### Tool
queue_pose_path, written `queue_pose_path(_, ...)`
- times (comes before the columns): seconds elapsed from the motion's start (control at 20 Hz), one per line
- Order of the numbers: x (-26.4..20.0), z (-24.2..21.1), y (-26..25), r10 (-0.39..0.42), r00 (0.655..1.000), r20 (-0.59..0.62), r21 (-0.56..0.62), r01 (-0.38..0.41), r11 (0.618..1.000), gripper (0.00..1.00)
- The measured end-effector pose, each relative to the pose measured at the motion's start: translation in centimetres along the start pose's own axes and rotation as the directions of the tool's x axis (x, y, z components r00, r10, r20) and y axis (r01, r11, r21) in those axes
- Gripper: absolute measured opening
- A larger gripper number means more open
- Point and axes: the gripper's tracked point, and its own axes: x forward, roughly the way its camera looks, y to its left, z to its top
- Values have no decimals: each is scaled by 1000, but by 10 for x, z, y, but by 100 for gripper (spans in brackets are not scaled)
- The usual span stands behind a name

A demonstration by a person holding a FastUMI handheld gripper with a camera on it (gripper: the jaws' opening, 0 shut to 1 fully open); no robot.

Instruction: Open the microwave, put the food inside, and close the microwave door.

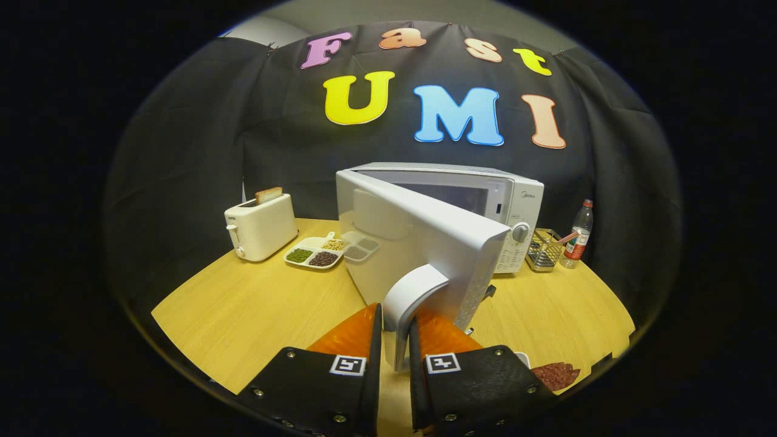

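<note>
A white microwave [516, 200] stands at the back of the wooden table [243, 309]. Its door [425, 249] is swung partly open toward me, hinged on the left. The door's white curved handle [410, 297] sits between my two fingers, and my gripper [396, 340] is shut on it. Just to the right of my right finger lies a plate edge with reddish sliced food [557, 374], mostly hidden behind the finger. The microwave's dark cavity shows in the gap above the door.
A white toaster [261, 226] with a slice of bread stands at the back left. Beside it lies a divided white dish [318, 250] of beans and grains. Right of the microwave are a wire basket [543, 250] and a plastic bottle [578, 235].
</note>
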Motion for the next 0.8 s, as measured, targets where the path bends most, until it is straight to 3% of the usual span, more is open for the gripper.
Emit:
queue_pose_path(0.55,-23,-7,73,75,997,-6,-65,-75,995,22)
queue_pose_path(0.8,-45,-8,97,194,981,-12,-73,-195,978,22)
